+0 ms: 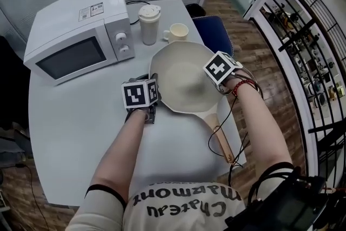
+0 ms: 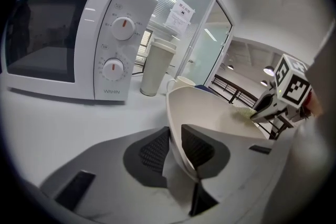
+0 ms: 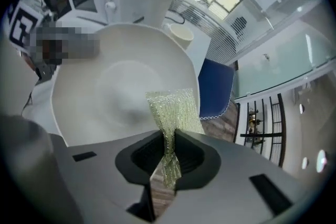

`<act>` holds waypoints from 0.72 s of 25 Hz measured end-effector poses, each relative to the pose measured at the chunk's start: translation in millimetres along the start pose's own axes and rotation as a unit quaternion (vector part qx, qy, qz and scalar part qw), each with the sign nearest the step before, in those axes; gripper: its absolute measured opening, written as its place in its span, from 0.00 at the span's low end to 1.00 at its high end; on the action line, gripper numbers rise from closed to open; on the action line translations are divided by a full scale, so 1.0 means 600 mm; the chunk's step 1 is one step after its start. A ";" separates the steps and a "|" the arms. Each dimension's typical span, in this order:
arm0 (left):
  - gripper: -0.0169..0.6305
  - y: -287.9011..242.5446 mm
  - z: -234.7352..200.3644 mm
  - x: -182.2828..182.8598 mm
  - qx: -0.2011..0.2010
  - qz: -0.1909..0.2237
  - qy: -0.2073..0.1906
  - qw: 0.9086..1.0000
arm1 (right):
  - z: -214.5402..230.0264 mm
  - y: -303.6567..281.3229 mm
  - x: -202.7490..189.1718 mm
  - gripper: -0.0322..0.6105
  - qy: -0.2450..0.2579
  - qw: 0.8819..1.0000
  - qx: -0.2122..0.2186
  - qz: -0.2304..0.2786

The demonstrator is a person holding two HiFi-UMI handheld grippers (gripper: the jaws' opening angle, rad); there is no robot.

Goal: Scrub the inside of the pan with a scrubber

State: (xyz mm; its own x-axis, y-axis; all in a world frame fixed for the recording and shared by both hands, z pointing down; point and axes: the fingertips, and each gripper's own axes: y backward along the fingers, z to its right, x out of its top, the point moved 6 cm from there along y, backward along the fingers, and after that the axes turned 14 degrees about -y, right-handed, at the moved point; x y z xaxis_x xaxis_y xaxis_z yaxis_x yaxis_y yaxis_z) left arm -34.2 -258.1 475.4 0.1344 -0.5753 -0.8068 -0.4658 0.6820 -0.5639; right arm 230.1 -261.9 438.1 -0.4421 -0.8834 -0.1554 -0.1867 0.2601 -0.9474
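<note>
Above the pan's point(image 1: 181, 81) right side, the right gripper point(image 3: 167, 153) pinches the scrubber point(image 3: 173, 110), the pan's inside lying below and leftward, while the left gripper point(image 2: 176, 147) clamps its near rim.

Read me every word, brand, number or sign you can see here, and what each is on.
"WAHIN": on the microwave, under its dials.
"Chateau Marmont", upside down: on the person's shirt.
Stickers on the microwave's top: too small to read.
Paper notice on the glass wall: too blurred.
</note>
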 end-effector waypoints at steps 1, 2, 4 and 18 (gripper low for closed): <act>0.16 0.001 -0.001 -0.001 -0.007 0.001 0.009 1.000 | -0.001 0.015 0.005 0.14 -0.024 0.999 0.029 0.021; 0.18 0.003 -0.002 -0.001 -0.019 0.003 0.020 1.000 | -0.006 0.033 0.013 0.14 -0.044 0.996 0.064 0.047; 0.26 0.007 -0.003 -0.003 -0.055 0.010 0.043 0.998 | -0.038 0.061 0.032 0.14 -0.077 0.978 0.167 0.100; 0.24 0.014 -0.006 -0.011 -0.123 -0.032 0.044 0.991 | -0.246 -0.001 0.132 0.14 -0.129 0.875 0.445 0.143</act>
State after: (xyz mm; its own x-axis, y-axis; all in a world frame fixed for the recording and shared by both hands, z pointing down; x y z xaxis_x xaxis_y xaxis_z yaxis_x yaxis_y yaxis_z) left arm -41.9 -250.0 476.8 0.0994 -0.6585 -0.7460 -0.6593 0.5179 -0.5451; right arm 65.8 -274.3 467.8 -0.1243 -0.9204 -0.3706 0.7063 0.1803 -0.6846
